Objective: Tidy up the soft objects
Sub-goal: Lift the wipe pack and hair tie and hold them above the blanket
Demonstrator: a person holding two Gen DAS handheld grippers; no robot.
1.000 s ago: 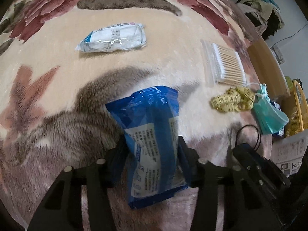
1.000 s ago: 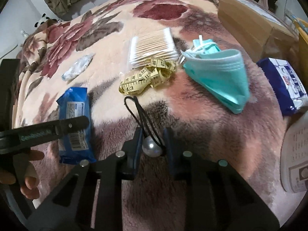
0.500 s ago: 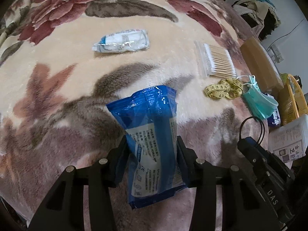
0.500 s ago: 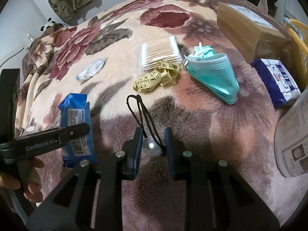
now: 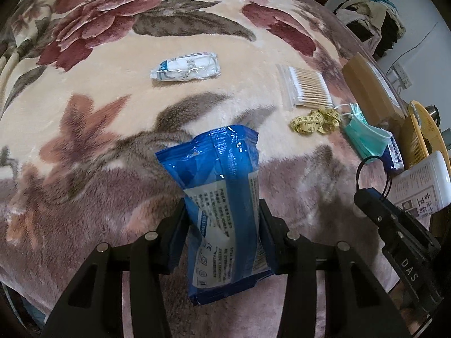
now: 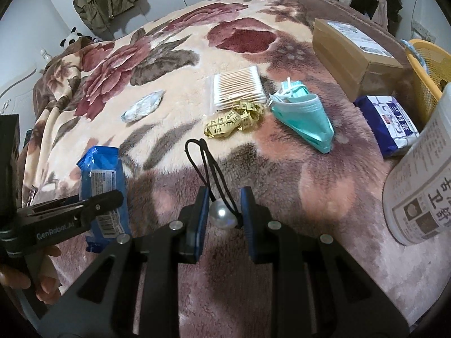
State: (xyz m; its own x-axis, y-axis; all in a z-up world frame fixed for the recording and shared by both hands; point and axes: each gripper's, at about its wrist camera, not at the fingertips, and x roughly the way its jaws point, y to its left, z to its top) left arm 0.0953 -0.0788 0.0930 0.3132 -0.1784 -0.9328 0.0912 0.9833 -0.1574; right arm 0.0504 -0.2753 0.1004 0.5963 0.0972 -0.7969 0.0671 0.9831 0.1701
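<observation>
Two hand-held tools hang above a bed spread with a rose-patterned fleece blanket. The left tool, angled steeply down, pinches a blue wet-wipe packet across its middle, the pads pressing its sides so the packet hangs clear of the blanket with its printed label facing the camera. In the right wrist view a hand grips that tool's handle at the lower left edge (only the fingers show). The right tool, tilted down less sharply, is pressed together on the pearl bead of a black hair tie, whose elastic loop stands out beyond the fingertips.

On the blanket lie a clear pack of cotton swabs, a coiled yellow tape measure just beside it, and a stack of green face masks near the tape. A white wrapped packet lies well apart from them. A dark blue tissue pack, a cardboard box and a yellow basket sit along the bed's edge.
</observation>
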